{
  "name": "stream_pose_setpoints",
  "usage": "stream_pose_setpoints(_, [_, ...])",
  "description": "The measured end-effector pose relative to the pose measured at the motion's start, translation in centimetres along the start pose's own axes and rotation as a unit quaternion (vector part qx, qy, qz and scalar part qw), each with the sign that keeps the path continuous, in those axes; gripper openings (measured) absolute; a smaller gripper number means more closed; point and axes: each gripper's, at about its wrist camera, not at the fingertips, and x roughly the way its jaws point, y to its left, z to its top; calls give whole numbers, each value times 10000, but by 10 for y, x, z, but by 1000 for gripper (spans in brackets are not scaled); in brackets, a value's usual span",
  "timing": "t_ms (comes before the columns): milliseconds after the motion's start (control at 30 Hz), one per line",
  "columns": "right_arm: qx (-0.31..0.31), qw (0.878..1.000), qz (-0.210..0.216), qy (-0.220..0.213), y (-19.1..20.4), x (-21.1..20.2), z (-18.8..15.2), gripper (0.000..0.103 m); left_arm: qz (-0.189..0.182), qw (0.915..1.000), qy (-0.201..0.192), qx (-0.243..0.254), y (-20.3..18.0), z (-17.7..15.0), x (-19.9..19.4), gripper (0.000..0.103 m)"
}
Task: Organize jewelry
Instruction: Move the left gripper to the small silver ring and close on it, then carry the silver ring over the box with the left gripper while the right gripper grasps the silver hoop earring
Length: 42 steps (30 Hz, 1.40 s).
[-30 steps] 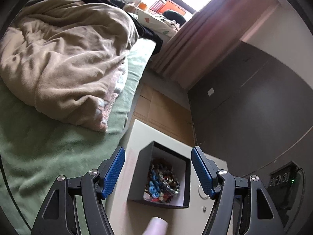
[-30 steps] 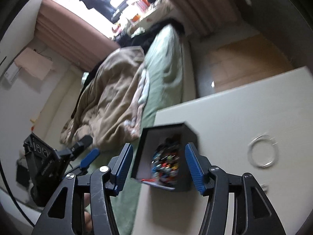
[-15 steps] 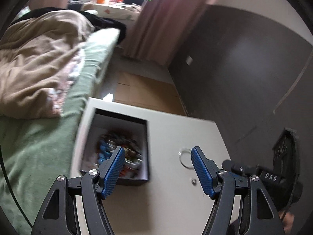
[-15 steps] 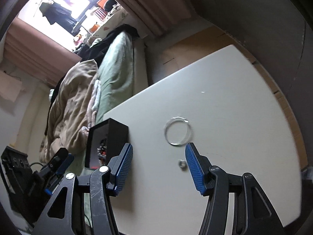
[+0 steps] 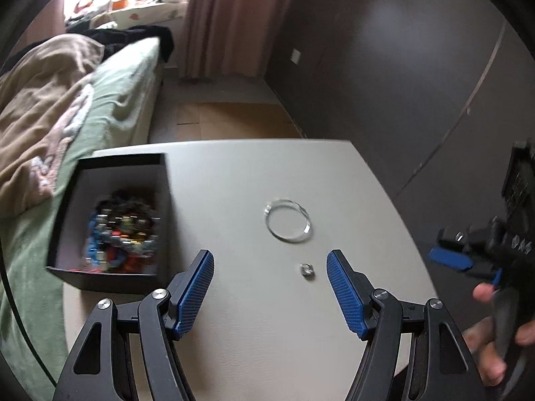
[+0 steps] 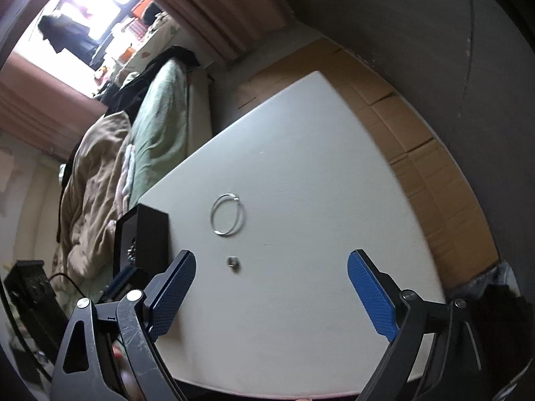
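A black box [image 5: 110, 214] holding several colourful beaded pieces [image 5: 123, 230] stands at the left of the white table [image 5: 240, 300]. A thin silver bangle [image 5: 288, 219] lies mid-table, and a small silver ring [image 5: 307, 270] lies just in front of it. My left gripper [image 5: 270, 287] is open and empty above the table, with the ring between its fingertips' line. My right gripper [image 6: 271, 287] is open and empty; the bangle [image 6: 228, 215], ring [image 6: 233, 262] and box [image 6: 142, 237] show ahead of it.
A bed with a green sheet [image 5: 110, 100] and beige blanket [image 5: 36, 100] runs along the table's left side. A dark wall [image 5: 401, 83] stands on the right. Brown cardboard [image 6: 408, 140] covers the floor past the table's far edge.
Both grippers swung from over the box to the right, toward the table's middle. The bangle and ring now sit ahead of them. Both stayed open.
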Motion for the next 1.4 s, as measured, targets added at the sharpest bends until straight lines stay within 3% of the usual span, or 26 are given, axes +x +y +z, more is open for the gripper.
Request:
stream_pose_setpoints(533, [118, 9993, -282, -196, -27, -17, 12, 93, 290, 9960, 504, 678, -40, -16, 64, 67])
stream_pose_setpoints(733, [79, 9994, -286, -151, -29, -16, 15, 93, 491, 9935, 512, 887, -46, -22, 70, 50])
stream_pose_setpoints(800, [103, 9995, -275, -148, -30, -16, 16, 93, 640, 9916, 476, 1016, -48, -24, 69, 38])
stream_pose_setpoints(867, [136, 9995, -262, -148, -31, -15, 17, 93, 593, 9920, 467, 1014, -47, -24, 68, 16])
stream_pose_setpoints(900, [143, 9994, -263, -151, -30, -15, 17, 93, 589, 9918, 480, 1024, -47, -24, 68, 12])
stream_pose_setpoints(1400, [-3, 9997, -233, -24, -14, 5, 18, 93, 207, 9963, 233, 803, -25, -6, 40, 12])
